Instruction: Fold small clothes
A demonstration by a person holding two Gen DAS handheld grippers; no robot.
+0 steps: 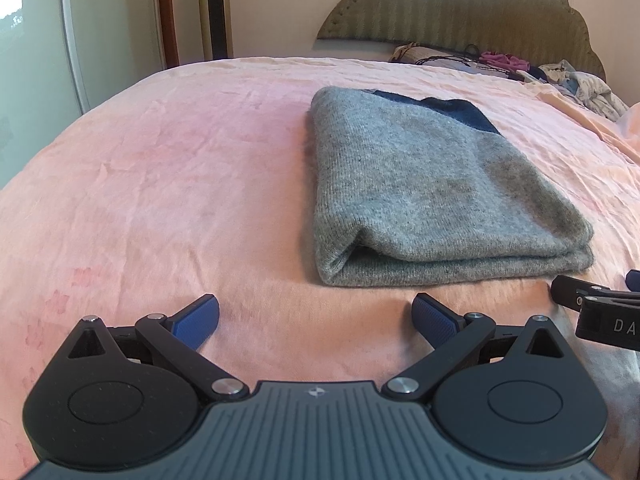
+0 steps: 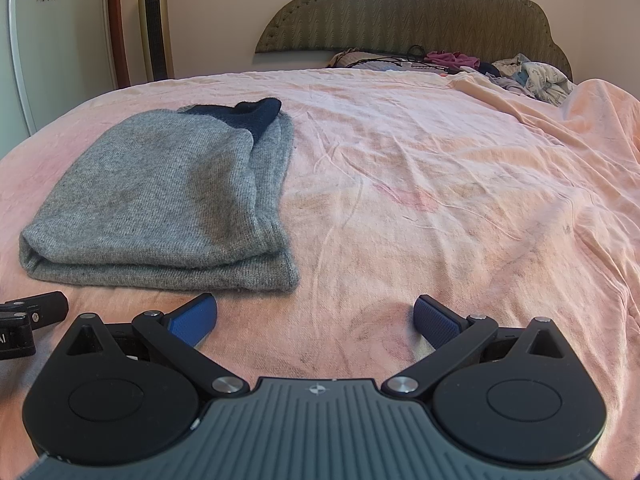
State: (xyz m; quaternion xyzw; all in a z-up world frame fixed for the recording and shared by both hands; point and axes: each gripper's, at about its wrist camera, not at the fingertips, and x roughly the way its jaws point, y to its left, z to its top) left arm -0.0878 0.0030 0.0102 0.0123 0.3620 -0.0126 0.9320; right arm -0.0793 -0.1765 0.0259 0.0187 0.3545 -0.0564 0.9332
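Observation:
A grey knit sweater (image 1: 432,188) with a dark blue part at its far end lies folded into a flat rectangle on the pink bed sheet (image 1: 168,184). It also shows in the right wrist view (image 2: 160,200), left of centre. My left gripper (image 1: 316,316) is open and empty, just short of the sweater's near edge and to its left. My right gripper (image 2: 316,316) is open and empty, near the sweater's near right corner. The right gripper's body (image 1: 600,312) shows at the right edge of the left wrist view; the left gripper's body (image 2: 28,320) shows at the left edge of the right wrist view.
A pile of loose clothes (image 2: 520,72) and cables lies at the head of the bed by the padded headboard (image 2: 420,8). A tall gold tower fan (image 2: 154,24) and a white wardrobe stand against the left wall. Wrinkled sheet spreads right of the sweater (image 2: 460,200).

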